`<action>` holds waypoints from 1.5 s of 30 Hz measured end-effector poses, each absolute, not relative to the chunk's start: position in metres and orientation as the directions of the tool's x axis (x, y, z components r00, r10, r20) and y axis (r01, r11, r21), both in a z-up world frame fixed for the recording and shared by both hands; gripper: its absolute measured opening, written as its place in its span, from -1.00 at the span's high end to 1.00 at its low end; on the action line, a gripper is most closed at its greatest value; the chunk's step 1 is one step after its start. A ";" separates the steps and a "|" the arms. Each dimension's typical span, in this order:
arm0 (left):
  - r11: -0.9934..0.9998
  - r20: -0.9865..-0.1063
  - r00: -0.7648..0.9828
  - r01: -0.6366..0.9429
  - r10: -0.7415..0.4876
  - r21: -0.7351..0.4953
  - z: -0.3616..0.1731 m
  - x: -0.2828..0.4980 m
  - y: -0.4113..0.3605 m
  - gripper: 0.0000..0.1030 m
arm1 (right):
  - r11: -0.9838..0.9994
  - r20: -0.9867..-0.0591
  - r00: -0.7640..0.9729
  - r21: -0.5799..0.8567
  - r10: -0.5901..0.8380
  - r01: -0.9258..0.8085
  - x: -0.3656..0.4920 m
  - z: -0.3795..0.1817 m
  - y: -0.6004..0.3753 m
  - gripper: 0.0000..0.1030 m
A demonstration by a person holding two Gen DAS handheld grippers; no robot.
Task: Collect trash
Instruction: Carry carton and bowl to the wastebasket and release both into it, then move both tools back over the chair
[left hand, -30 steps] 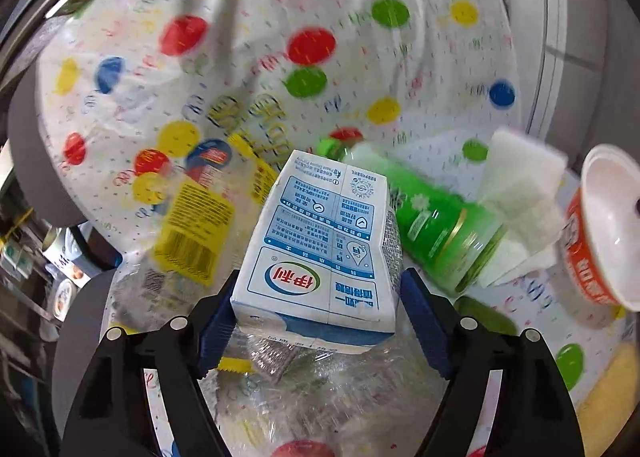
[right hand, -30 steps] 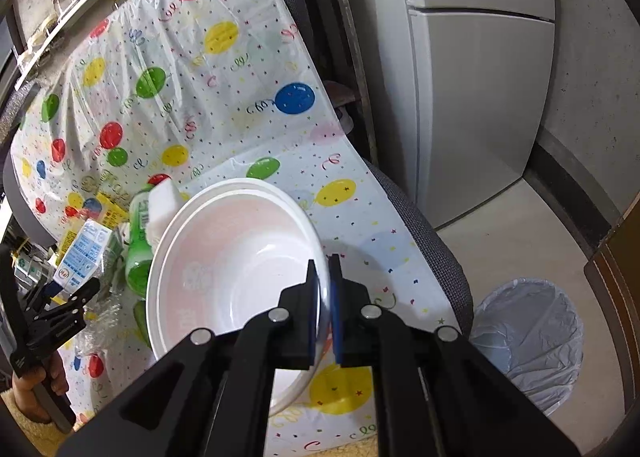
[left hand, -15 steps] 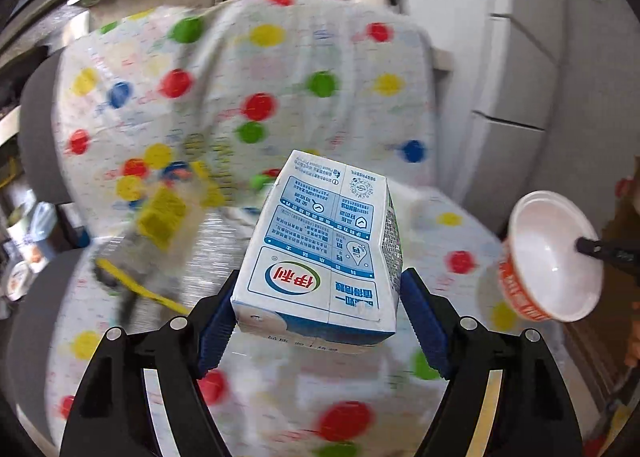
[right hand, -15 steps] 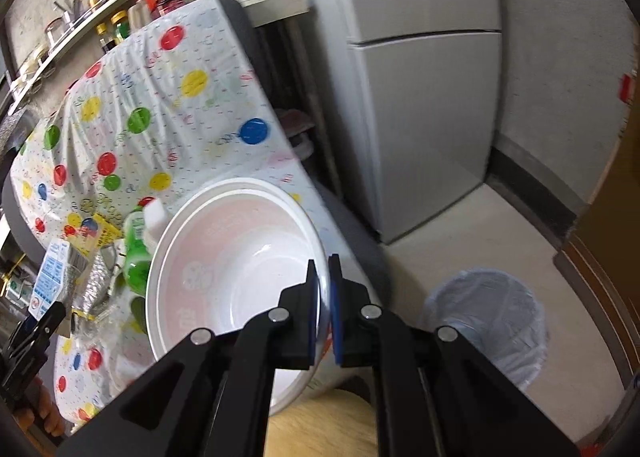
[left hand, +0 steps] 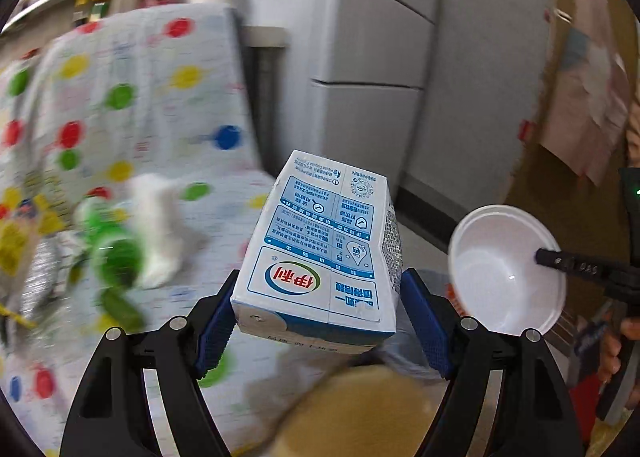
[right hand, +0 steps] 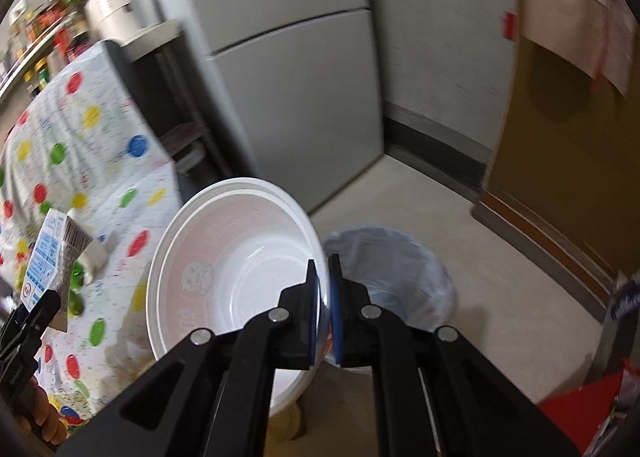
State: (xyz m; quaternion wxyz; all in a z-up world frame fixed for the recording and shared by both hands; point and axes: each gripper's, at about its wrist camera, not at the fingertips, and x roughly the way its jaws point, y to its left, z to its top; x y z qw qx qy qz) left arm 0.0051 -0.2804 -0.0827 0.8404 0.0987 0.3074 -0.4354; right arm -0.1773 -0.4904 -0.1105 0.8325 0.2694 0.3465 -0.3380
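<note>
Left wrist view: a blue-and-white milk carton (left hand: 320,257) is clamped between the pads of the left gripper (left hand: 320,321). The rim of a white paper bowl (right hand: 232,269) is pinched by the right gripper (right hand: 324,305) — held above a lined trash bin (right hand: 400,273), beside the dotted tablecloth (right hand: 92,161).

The left tongs (left hand: 320,313) are spread wide, their 2 blue pads clamping a milk carton (left hand: 320,253) from both sides. The right tongs (right hand: 325,305) are nearly closed, pinching the rim of a white bowl (right hand: 224,273).

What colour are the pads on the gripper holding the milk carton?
Dark blue pads on the left gripper, clearest in the left wrist view.
</note>
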 end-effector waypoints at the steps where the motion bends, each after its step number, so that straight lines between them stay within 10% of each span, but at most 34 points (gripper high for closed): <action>1: 0.572 -0.607 0.403 0.814 -0.685 -0.105 -0.088 -0.002 -0.298 -0.52 | 0.612 -0.769 0.518 0.214 -0.375 0.761 -0.184 -0.117 -0.497 0.88; 20: 0.438 -0.718 0.239 0.893 -0.654 -0.101 -0.177 -0.027 -0.458 -0.52 | 0.486 -0.852 0.397 0.201 -0.341 0.850 -0.183 -0.222 -0.592 0.85; 25: 0.393 -0.761 0.153 0.908 -0.631 -0.144 -0.197 -0.028 -0.486 -0.68 | 0.450 -0.849 0.414 0.244 -0.329 0.859 -0.179 -0.231 -0.606 -0.14; 45: 0.508 -0.699 0.271 0.848 -0.662 -0.153 -0.132 -0.007 -0.377 -0.68 | 0.656 -0.705 0.602 0.257 -0.375 0.710 -0.194 -0.126 -0.517 -0.15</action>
